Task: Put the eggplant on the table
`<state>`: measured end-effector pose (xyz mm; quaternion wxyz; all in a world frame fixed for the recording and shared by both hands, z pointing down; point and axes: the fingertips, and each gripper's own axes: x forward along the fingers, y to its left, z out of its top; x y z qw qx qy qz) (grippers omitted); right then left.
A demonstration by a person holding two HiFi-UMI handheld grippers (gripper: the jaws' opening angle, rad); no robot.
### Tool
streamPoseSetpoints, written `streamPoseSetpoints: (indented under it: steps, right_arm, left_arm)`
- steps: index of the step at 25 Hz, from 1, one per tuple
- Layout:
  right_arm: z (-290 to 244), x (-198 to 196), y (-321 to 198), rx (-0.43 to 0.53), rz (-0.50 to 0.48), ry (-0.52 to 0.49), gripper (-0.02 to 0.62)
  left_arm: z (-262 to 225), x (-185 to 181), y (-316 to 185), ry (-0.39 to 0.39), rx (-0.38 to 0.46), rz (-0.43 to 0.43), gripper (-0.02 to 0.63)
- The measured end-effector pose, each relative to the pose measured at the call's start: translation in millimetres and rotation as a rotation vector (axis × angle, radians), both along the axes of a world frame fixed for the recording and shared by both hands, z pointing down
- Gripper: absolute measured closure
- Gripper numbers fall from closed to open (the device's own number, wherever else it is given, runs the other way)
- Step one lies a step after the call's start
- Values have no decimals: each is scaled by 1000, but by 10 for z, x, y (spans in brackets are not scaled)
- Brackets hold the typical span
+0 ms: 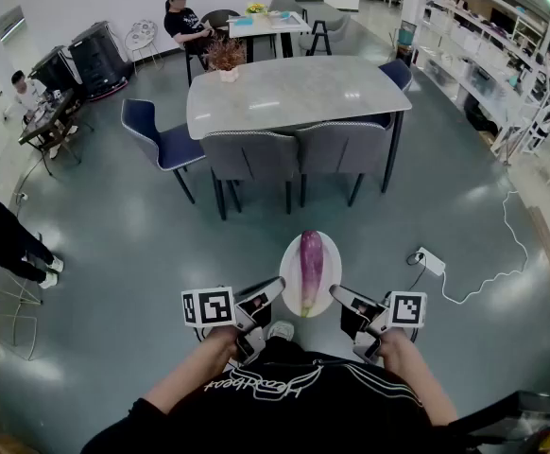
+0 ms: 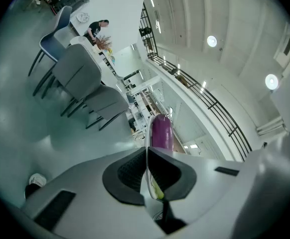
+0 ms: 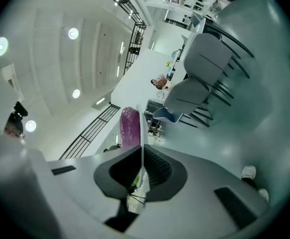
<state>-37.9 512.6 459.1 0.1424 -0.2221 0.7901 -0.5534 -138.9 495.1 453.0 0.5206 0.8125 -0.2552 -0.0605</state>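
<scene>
My left gripper (image 1: 275, 288) and right gripper (image 1: 335, 295) pinched the white oval plate (image 1: 291, 253), long purple eggplant (image 1: 310, 268) aboard, at eight and four o'clock.

Setting: a large open-plan workplace hall, part office, part lab. Indicators:
- A polished grey floor (image 1: 133, 253).
- A long meeting table (image 1: 299, 91) ringed by upholstered chairs (image 1: 247, 154).
- Open shelving racks (image 1: 464, 36) along the right side (contents too small to identify).
- A seated person (image 1: 182, 22) at a farther desk.
- A railed mezzanine (image 2: 210, 103) beneath recessed ceiling lights (image 2: 212, 41).
</scene>
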Motion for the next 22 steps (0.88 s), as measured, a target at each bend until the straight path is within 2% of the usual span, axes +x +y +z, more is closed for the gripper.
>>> streamPoseSetpoints:
  steps: [4,15,19,22]
  right_arm:
    - [17,34,-12,20,-1,19,577]
    - [36,124,-6,26,-1,8,577]
    - [14,186,-23,12,10,-25,577]
    - [-14,231,-10,24,20,-6,577]
  left_arm:
    - [5,25,12,1,4,1,595]
    - [44,121,6,3,-3,5,595]
    - [25,180,-26,6,-4,14,595]
    - [15,228,-9,7,-9,18,595]
